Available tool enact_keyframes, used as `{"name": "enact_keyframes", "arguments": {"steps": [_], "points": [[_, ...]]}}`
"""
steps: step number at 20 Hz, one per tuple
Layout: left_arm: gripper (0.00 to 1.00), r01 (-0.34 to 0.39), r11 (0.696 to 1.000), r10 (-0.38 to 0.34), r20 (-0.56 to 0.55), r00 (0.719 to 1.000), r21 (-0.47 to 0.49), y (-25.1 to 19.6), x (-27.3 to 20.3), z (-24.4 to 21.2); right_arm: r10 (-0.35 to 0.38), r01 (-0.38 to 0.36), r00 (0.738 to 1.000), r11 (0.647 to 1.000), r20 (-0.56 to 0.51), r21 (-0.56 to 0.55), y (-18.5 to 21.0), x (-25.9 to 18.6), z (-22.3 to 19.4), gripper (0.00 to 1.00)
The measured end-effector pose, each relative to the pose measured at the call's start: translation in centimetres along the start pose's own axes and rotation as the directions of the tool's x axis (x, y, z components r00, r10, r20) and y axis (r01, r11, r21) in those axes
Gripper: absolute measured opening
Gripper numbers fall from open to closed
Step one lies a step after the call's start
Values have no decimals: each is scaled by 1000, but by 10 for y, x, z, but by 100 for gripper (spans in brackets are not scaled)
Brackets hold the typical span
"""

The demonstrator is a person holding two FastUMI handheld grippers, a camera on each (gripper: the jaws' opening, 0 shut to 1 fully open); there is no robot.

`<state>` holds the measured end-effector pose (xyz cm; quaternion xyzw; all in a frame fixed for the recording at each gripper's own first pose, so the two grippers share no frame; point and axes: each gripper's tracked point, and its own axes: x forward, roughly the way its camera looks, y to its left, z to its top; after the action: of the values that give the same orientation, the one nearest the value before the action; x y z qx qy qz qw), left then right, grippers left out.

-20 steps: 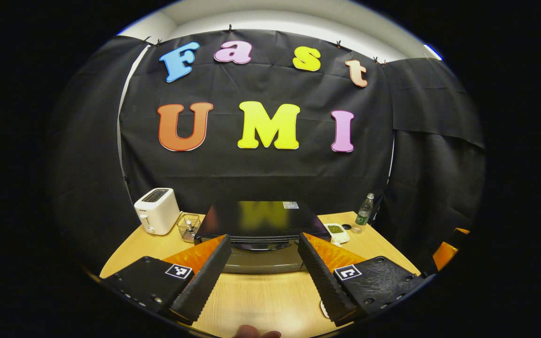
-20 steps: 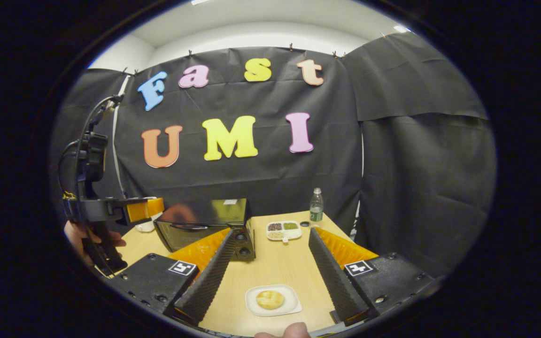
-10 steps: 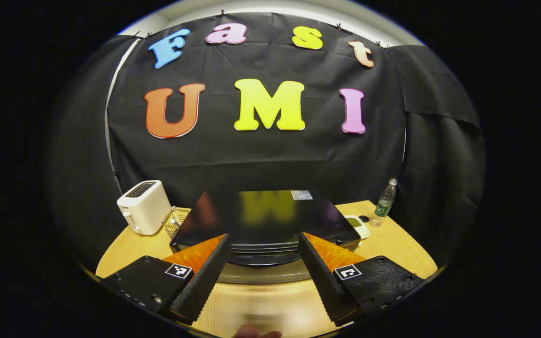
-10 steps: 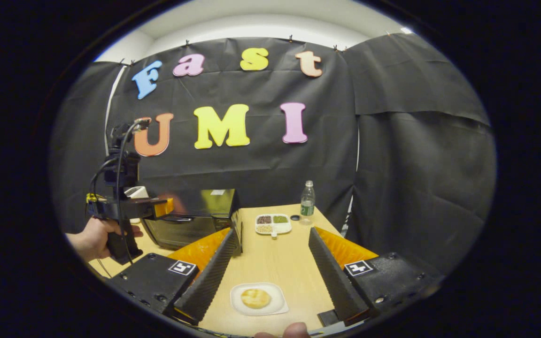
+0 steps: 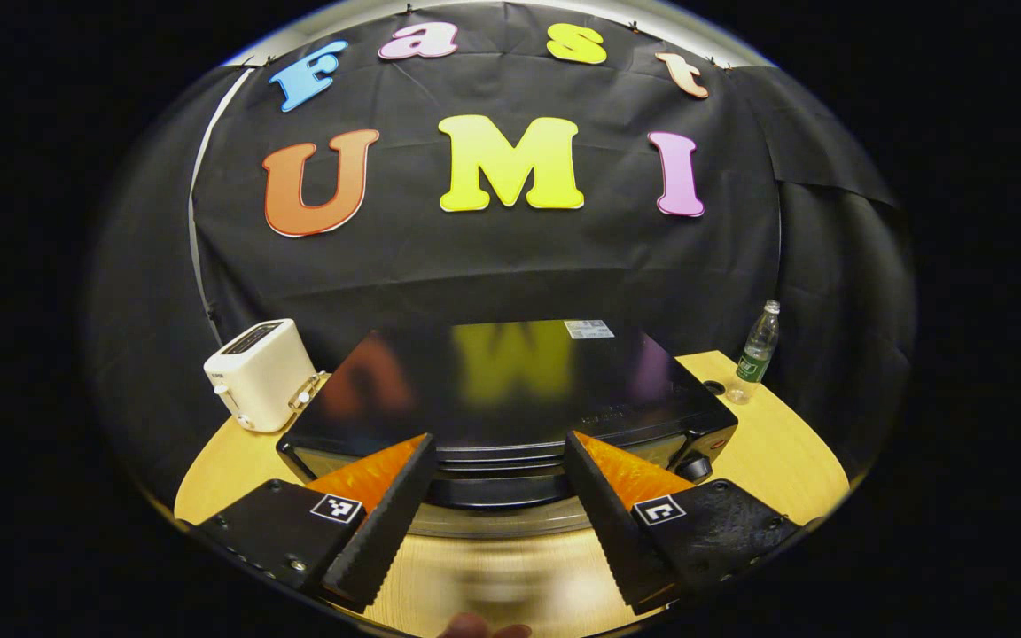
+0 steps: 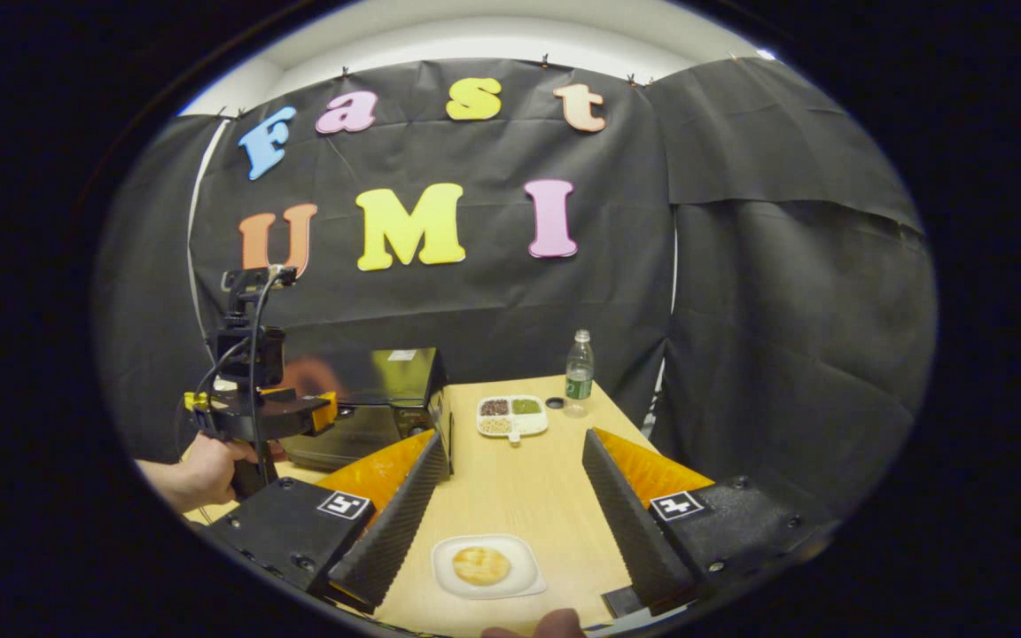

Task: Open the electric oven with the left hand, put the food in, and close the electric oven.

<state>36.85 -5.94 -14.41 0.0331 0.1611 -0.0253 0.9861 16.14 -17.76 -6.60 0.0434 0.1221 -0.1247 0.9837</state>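
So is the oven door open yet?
Still shut, it seems. The oven door stands upright against the oven's front, and the left claw is open just short of it, gripping nothing.

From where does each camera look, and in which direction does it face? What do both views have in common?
Left gripper view: rides on the left gripper, close before the black electric oven; its own open fingers show.
Right gripper view: rides on the right gripper, over the plate with bread; its open fingers show, and farther off a hand holding the left gripper.
Shared: oven, water bottle, wooden table.
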Motion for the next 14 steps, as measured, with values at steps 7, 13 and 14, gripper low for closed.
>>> {"name": "enact_keyframes", "arguments": {"steps": [7, 13, 14], "points": [[98, -6, 1000, 6, 20, 1000, -1, 0, -14, -8, -13, 13, 1000, 1000, -8, -12, -6, -14, -5, 100], [97, 5, 999, -8, -86, 996, -35, -4, -61, -48, -6, 6, 1000, 1000, -3, -8, -5, -26, -8, 98], [97, 16, 999, -19, -86, 996, -36, -7, -65, -50, -4, 4, 1000, 1000, 0, -11, -6, -28, -10, 99]]}}
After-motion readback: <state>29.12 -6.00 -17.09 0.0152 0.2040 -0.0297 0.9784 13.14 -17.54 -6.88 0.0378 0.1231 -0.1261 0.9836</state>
